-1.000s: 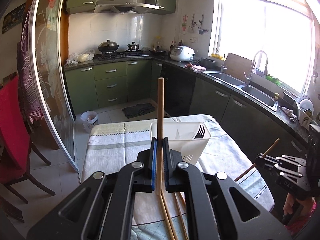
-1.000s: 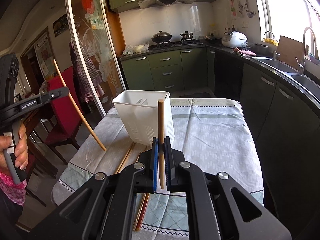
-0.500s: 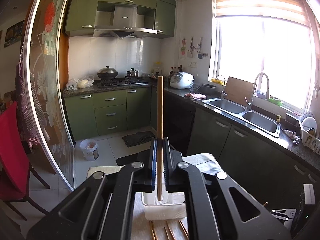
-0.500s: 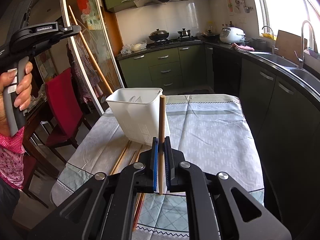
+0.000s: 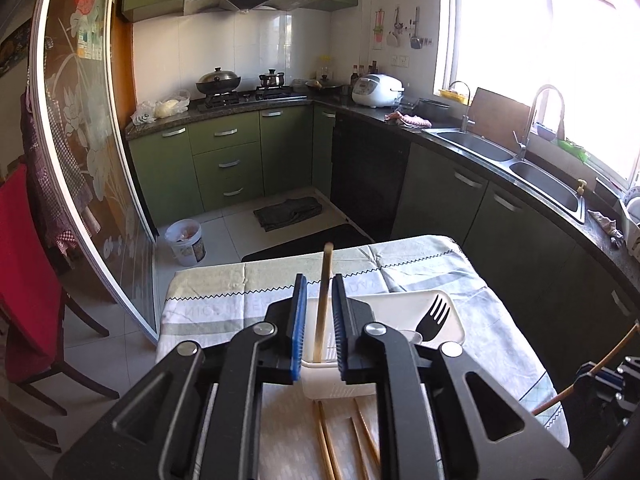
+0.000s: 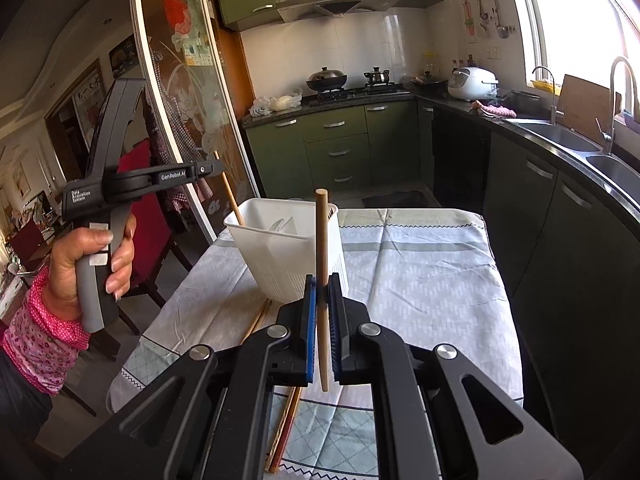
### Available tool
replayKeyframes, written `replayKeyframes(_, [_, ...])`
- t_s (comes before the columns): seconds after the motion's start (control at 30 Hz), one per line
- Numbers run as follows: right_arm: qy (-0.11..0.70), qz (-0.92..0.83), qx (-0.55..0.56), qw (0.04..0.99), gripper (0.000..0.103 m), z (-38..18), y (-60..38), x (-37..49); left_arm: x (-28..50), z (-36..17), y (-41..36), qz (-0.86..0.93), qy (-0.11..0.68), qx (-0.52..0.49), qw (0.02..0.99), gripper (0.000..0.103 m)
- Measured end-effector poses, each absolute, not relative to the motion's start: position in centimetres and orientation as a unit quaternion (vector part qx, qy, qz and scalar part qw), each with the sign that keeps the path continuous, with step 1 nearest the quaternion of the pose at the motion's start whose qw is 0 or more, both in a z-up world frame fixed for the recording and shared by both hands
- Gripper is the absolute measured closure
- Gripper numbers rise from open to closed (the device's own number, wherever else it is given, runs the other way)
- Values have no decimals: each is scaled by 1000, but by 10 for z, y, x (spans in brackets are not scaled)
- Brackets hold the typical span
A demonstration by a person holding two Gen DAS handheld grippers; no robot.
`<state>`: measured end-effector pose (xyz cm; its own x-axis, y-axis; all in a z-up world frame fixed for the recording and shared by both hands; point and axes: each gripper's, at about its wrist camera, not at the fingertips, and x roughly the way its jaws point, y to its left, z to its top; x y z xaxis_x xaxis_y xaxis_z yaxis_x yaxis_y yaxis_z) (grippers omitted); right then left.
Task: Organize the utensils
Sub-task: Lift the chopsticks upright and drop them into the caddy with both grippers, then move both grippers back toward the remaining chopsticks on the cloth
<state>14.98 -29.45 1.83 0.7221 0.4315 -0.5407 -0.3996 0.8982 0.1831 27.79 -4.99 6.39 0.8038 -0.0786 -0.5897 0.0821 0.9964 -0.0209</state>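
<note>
A white utensil basket [image 5: 400, 308] [image 6: 280, 252] stands on the clothed table, with a black fork [image 5: 430, 316] in it. My left gripper [image 5: 319, 312] hovers over the basket with its jaws parted; a wooden chopstick [image 5: 323, 300] stands loose between them, its lower end in the basket. From the right wrist view the left gripper [image 6: 212, 168] is above the basket's left rim. My right gripper [image 6: 322, 308] is shut on another wooden chopstick [image 6: 321, 272], held upright in front of the basket. Several chopsticks [image 5: 344, 440] [image 6: 280, 420] lie on the cloth.
The table [image 6: 420, 280] wears a pale green patterned cloth. A red chair [image 5: 24, 280] stands at its left. Green cabinets, a stove and a sink counter [image 5: 520, 160] line the kitchen behind and to the right.
My left gripper dropped down over the basket and opened, letting its chopstick slide into the basket. My right gripper stayed put, gripping its chopstick.
</note>
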Motion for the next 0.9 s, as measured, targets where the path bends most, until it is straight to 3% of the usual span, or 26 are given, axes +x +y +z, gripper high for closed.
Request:
replayKeyframes(0.47, [148, 218, 44, 964, 96, 150, -263, 198, 220, 72, -40, -64, 297, 14, 953, 83])
replayKeyframes(0.83, [255, 202, 38, 945, 96, 84, -228, 284, 206, 56, -32, -73, 320, 17, 944, 83])
replayKeyframes(0.87, [259, 202, 36, 944, 89, 79, -227, 285, 206, 54, -31, -74, 322, 16, 944, 83])
replayKeyframes(0.9, [262, 202, 35, 943, 74, 75, -227, 285, 206, 52, -31, -74, 325, 15, 943, 83])
